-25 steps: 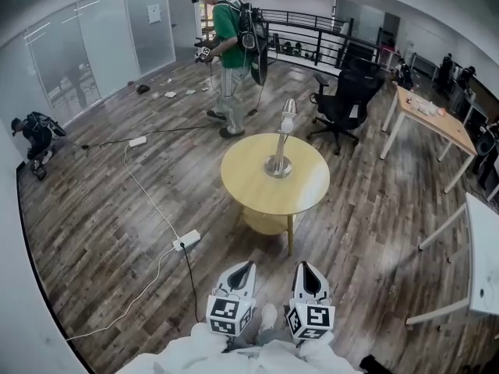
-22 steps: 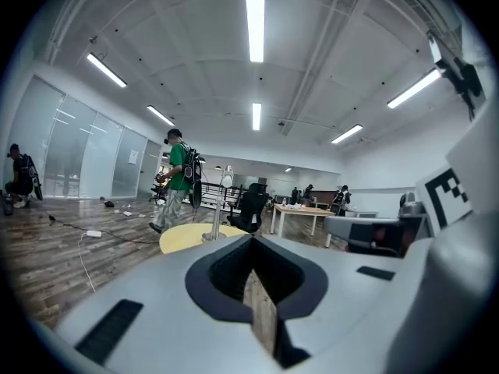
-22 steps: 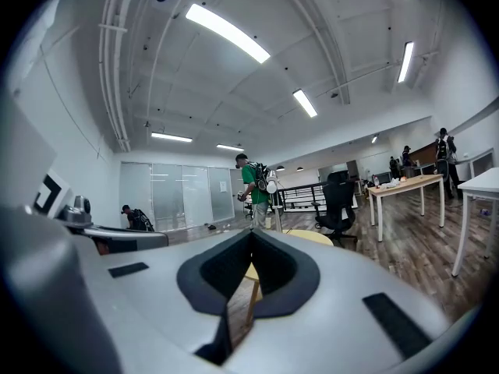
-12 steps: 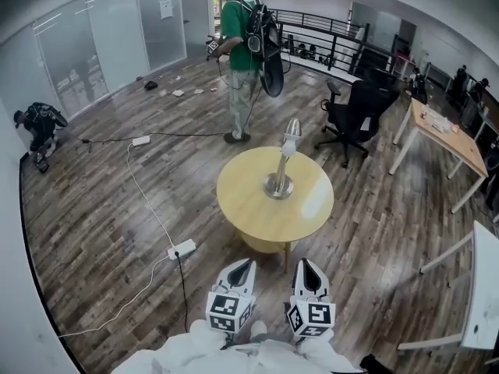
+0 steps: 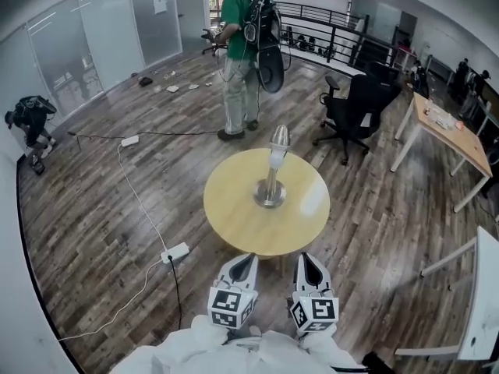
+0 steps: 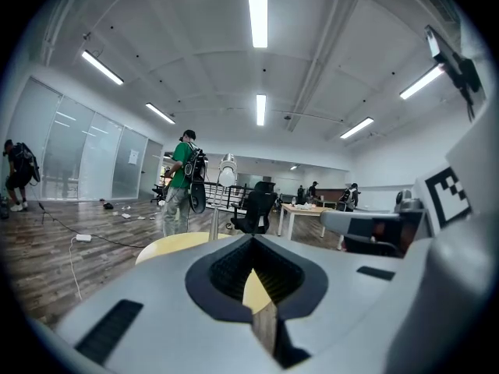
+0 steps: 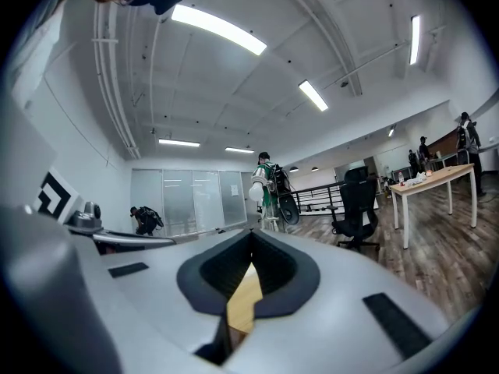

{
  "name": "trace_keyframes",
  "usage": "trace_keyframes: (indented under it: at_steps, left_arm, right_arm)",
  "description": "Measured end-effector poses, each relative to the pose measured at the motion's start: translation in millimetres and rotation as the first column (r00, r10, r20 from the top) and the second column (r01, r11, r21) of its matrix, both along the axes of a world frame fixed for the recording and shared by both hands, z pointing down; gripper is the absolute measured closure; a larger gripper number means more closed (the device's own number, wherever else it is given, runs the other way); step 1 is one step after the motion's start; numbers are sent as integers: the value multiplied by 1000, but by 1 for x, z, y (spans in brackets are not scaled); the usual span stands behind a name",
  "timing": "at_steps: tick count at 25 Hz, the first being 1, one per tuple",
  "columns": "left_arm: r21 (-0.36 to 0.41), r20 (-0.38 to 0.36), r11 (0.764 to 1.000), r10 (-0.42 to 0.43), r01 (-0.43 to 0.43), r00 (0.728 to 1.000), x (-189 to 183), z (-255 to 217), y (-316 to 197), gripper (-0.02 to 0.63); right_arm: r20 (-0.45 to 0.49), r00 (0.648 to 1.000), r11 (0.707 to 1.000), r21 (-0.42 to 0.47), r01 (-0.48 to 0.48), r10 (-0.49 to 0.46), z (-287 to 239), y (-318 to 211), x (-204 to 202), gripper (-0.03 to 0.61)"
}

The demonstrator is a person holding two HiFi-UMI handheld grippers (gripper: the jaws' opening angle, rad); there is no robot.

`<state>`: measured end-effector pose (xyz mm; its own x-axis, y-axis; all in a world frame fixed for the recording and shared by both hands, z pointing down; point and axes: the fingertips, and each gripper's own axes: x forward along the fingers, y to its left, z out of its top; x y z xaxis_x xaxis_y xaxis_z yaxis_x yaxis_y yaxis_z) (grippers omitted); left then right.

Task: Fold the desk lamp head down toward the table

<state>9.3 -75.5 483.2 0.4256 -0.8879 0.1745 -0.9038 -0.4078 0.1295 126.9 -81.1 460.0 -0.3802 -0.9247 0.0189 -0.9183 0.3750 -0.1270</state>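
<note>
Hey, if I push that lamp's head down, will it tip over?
The lamp likely stays put: its round base looks wide and sits flat on the table. Tall, thin and upright, it could still rock if pushed sideways at the head.

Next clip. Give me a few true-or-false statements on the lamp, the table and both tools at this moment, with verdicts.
1. The desk lamp stands on the round table. True.
2. The lamp head is folded down onto the table. False: it is raised above the base, on an upright stem.
3. The left tool grips the lamp. False: its jaws are together on nothing, and it is at the table's near edge, apart from the lamp.
4. The right tool is shut and empty. True.
5. A person in a green shirt stands beyond the table. True.
</note>
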Motion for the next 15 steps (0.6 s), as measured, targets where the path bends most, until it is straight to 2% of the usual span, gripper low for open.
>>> trace_keyframes:
  at_steps: [8,15]
  left_arm:
    - [-27,8,999,-23,23,1000,-7,11,-56,617]
    - [-30,22,1000,-6,7,1000,-13,18,-130,617]
  right_arm:
    - [8,1000,1000,-17,12,-12,9,-57,0,566]
    - [7,1000,1000,-13,-12,12,11,-125,0,567]
